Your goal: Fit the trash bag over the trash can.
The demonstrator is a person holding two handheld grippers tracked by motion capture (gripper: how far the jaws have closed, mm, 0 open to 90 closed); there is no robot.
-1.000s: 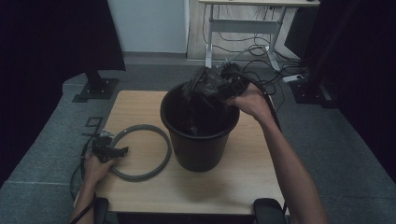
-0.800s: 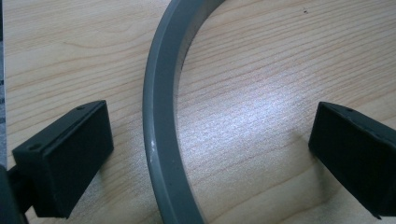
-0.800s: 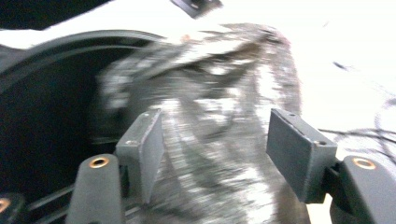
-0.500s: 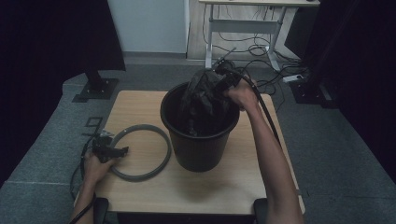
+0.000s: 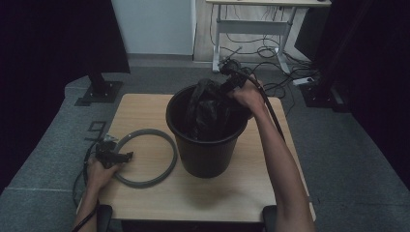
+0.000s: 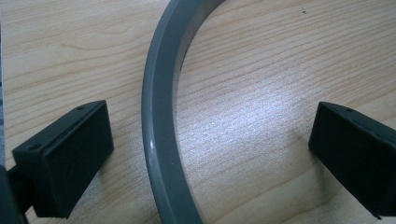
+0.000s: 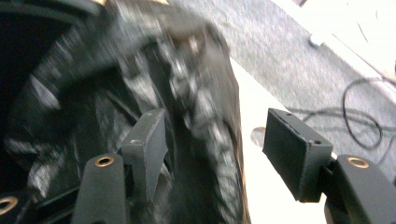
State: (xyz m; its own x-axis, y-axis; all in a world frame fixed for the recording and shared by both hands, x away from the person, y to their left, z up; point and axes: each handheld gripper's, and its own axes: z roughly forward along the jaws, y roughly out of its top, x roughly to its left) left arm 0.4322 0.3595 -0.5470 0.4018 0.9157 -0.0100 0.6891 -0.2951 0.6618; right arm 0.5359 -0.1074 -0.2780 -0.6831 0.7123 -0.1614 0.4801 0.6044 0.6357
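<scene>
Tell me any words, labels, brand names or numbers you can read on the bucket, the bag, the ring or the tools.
There is no text to quote.
Black bucket: plain wall, no label.
Black plastic bag: no print; blurred in the right gripper view.
Grey ring: bare, seen up close.
Left tool and right tool: plain black pads, only screw holes.
Wooden table: bare wood grain.

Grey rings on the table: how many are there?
1: the grey ring lies flat on the wooden table, left of the black bucket. Another could hide inside the bucket.
</scene>
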